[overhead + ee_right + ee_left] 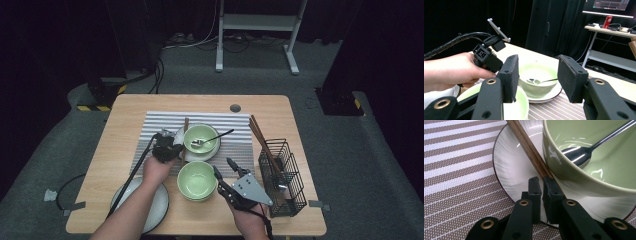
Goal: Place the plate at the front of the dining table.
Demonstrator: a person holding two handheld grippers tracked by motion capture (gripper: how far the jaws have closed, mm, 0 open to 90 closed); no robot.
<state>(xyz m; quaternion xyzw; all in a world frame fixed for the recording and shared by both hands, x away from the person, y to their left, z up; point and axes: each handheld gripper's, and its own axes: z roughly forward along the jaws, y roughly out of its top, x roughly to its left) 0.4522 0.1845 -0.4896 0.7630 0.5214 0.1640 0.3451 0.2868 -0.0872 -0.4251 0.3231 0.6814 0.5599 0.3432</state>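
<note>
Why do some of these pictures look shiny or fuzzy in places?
In the left gripper view, lamp glare streaks the spoon and the green bowl, and the chopsticks look sharp. In the right gripper view, the near jaws are soft and the background dark. In the high view, the table is lit and the room around it dim.

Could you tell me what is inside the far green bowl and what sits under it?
Inside the far green bowl lies a metal spoon, its handle passing over the rim. Under it is a white plate, with chopsticks resting alongside. The plate's middle is covered by the bowl.
</note>
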